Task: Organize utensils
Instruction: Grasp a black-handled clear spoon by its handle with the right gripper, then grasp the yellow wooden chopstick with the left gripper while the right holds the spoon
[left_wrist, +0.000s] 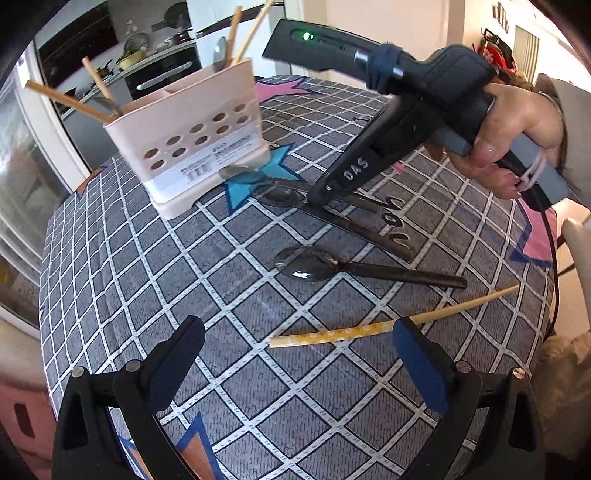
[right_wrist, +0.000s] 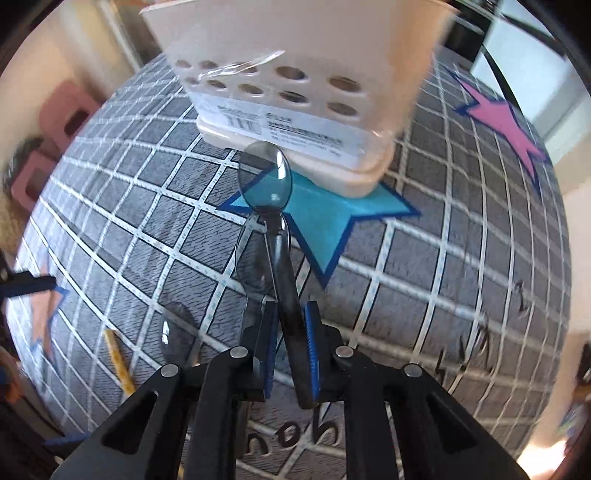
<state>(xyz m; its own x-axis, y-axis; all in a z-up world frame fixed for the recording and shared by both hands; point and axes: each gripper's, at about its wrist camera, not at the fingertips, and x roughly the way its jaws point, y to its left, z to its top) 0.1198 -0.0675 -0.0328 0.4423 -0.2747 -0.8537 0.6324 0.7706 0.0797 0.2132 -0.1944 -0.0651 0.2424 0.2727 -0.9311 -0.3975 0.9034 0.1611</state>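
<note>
Gripping a dark spoon (right_wrist: 275, 206) by its handle, the right gripper (right_wrist: 290, 354) has its blue pads pressed on either side of the shaft, and its own camera shows that plainly: the bowl juts out ahead, hanging just in front of the cream utensil caddy (right_wrist: 295, 85) and over the blue star (right_wrist: 332, 218) printed on the checked tablecloth (right_wrist: 443, 258). The left-wrist view gives what that camera cannot: the person's hand (left_wrist: 517, 144) wrapped round the right gripper's handle, the caddy's open top with chopsticks (left_wrist: 236, 29) and a spoon standing in its compartments, and a second spoon (left_wrist: 314, 264) lying flat on the cloth, with a patterned chopstick (left_wrist: 354, 330) just nearer the lens. The left gripper (left_wrist: 295, 350) hovers wide apart over the cloth, nothing between its fingers; one finger hides a short stretch of that chopstick. From the right camera the caddy's rim is cut off at the frame top, so its contents stay unseen. The held spoon's bowl blurs against the caddy base in the left view; contact cannot be judged.
</note>
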